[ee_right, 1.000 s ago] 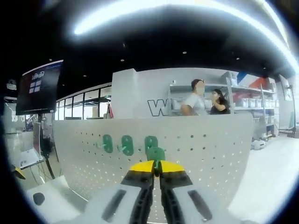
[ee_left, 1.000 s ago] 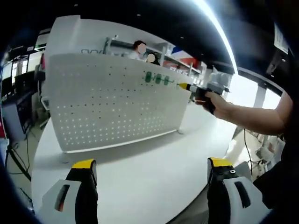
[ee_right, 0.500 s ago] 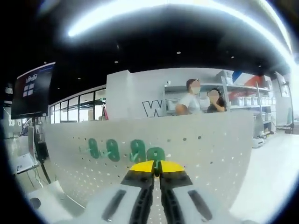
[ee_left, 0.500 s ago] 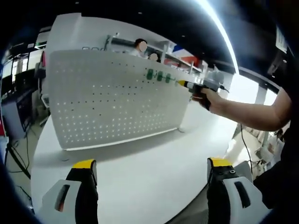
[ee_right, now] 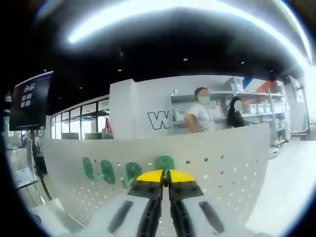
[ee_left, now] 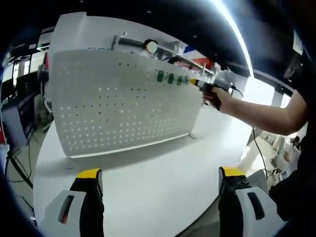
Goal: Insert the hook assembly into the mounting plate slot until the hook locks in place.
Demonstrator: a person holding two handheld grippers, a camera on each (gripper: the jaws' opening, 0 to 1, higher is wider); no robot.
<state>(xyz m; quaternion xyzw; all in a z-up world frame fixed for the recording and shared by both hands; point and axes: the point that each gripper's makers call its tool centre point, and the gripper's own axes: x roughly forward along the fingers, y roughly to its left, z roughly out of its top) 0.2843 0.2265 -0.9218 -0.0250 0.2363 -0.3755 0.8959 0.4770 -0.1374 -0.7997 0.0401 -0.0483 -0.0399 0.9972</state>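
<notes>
While the left gripper waits with jaws apart over the bench, the right gripper clamps a green hook at the pegboard's top edge.

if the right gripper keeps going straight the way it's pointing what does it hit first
Most likely the white pegboard, right at the green hook its shut jaws hold near the top row. In the left gripper view the right gripper seems nearly at the board, though depth is unclear.
</notes>
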